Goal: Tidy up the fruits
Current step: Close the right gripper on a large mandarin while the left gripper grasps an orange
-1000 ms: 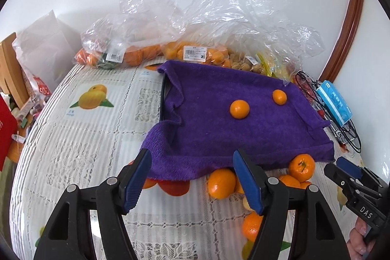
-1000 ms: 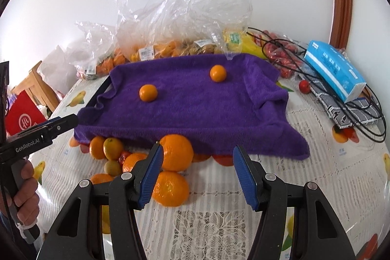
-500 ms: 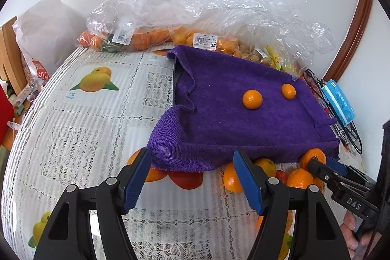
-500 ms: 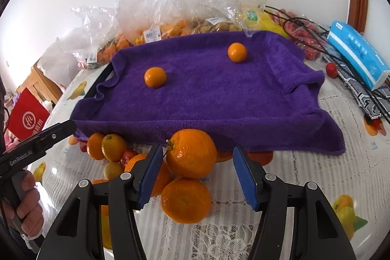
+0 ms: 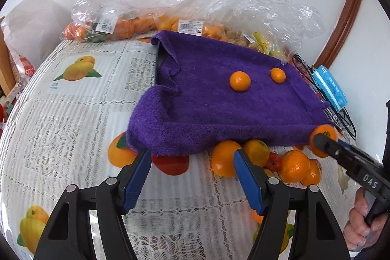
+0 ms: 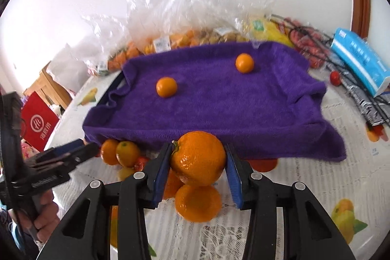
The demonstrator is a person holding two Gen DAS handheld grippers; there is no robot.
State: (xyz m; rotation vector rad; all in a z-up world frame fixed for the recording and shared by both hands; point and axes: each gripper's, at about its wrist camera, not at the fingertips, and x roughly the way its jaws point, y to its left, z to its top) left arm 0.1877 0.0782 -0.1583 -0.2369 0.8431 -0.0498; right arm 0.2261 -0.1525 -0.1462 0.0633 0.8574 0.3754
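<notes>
The right gripper (image 6: 198, 163) has just been closing, its blue pads now clamping a dimpled orange (image 6: 198, 158) at the near edge of the purple towel (image 6: 207, 101). Two small oranges (image 6: 166, 87) sit on the plush tray-draped cloth — open room around them. The left gripper (image 5: 192, 173) is spread, empty, over the lace tablecloth (image 5: 73, 128); only its view shows the bare left side.

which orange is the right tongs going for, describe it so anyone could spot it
Start at the purple towel spread over the tray, then drop to the pile of oranges at its near edge. It is the big orange on top of that pile, between the blue pads of the right tongs, which have just been closing; it sits on another orange.
</notes>
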